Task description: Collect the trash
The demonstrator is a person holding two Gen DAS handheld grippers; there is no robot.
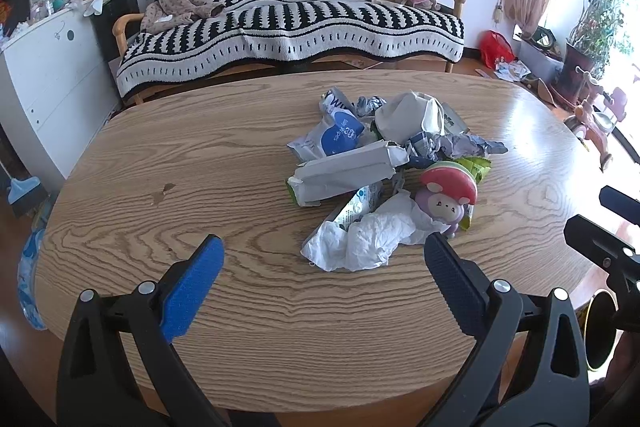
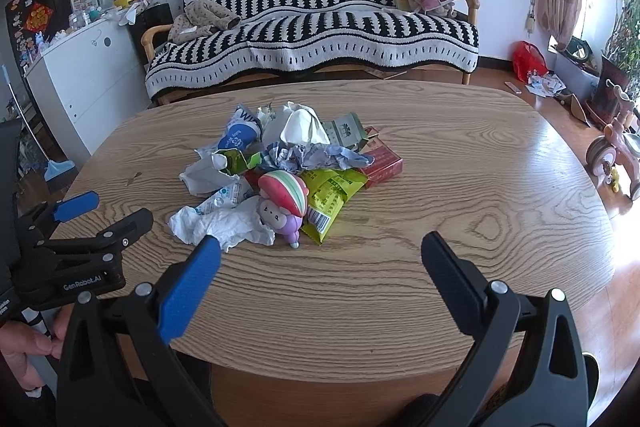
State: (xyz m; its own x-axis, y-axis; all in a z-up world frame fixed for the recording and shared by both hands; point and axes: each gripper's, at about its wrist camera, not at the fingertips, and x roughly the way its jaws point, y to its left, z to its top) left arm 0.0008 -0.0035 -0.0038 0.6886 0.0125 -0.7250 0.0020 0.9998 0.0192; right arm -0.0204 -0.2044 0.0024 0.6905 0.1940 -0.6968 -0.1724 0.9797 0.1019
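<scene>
Nearest the lens, the left hand-held gripper (image 1: pixel 324 251) hangs over the front edge of the oval wooden bench (image 1: pixel 160 163) with its jaws spread wide and nothing between them; the right hand-held gripper (image 2: pixel 320 251) does the same beside it, equally wide and equally empty. Both point at the heap, which suggests collecting has not yet started and that the wide spread is kept ready for bulky, crumpled pieces. Just beyond the left gripper's fingertips lies a crumpled white tissue (image 1: pixel 360 239), the nearest bit of trash and probably the easiest first grab, being soft and loose at the edge of the pile. Touching it is a mushroom-capped toy figure (image 1: pixel 448 195), likely not rubbish, so a grasp should avoid dragging it along. Behind these are a torn grey-white carton (image 1: pixel 344 171), a yellow-green snack wrapper (image 2: pixel 328 195), a blue wipes packet (image 1: pixel 336 135), crumpled paper (image 2: pixel 332 155) and a red cigarette box (image 2: pixel 380 163), all heaped near the bench centre. No bin is clearly visible. Farthest back stands a sofa with a striped cover (image 1: pixel 288 19).
</scene>
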